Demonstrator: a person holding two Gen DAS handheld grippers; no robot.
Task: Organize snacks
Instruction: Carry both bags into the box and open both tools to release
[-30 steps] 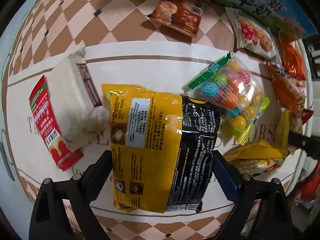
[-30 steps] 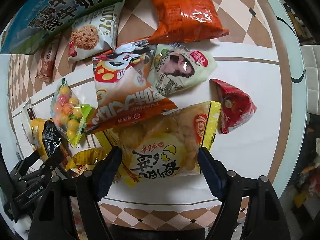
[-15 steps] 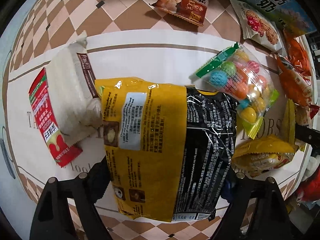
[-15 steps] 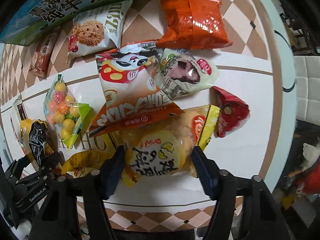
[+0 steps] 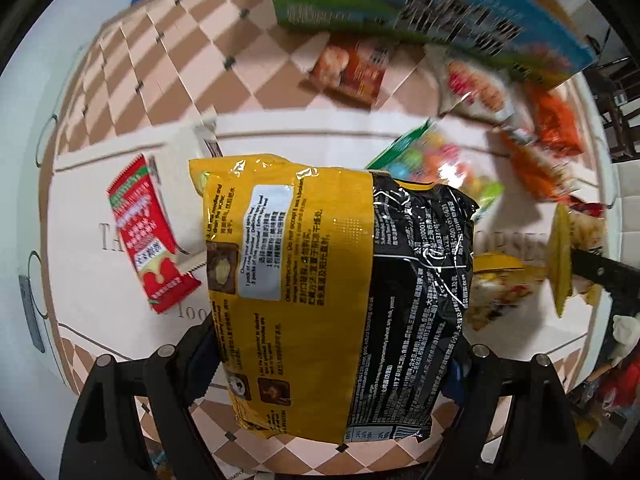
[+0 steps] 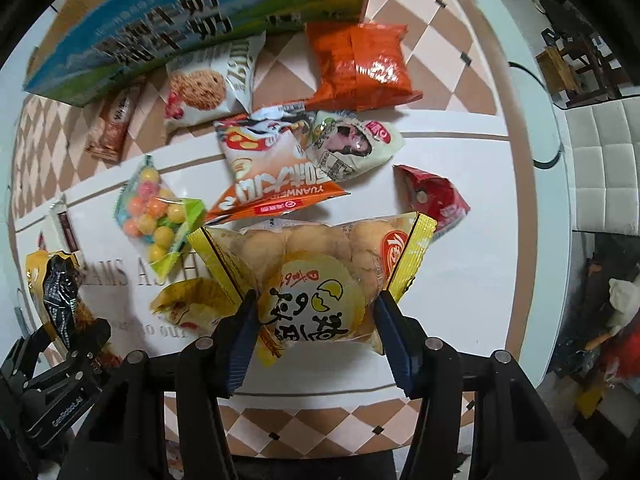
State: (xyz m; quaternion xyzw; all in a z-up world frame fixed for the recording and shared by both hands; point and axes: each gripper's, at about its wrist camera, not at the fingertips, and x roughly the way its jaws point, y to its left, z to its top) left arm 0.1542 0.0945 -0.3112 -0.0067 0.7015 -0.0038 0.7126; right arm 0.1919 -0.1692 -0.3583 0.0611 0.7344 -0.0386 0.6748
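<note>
Noodle packet (image 5: 336, 300) between left gripper (image 5: 328, 364) jaws, candy bag (image 6: 158, 216) left of bun packet (image 6: 316, 284), milk carton (image 6: 192, 20) behind.

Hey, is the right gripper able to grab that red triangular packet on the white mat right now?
Probably not as things stand. The right gripper is shut on the yellow egg-cake bag, so its jaws are full. The red packet lies uncovered just beyond the bag's right end, reachable once the bag is set down.

Two fisheye cameras, each looking down and forward along its own gripper's fingers, close over the table (image 6: 472, 288).
Both catch the candy-ball bag (image 5: 444, 164) (image 6: 158, 216) and milk carton (image 5: 420, 12) (image 6: 172, 28); the right view sees the left gripper (image 6: 60, 364).
</note>
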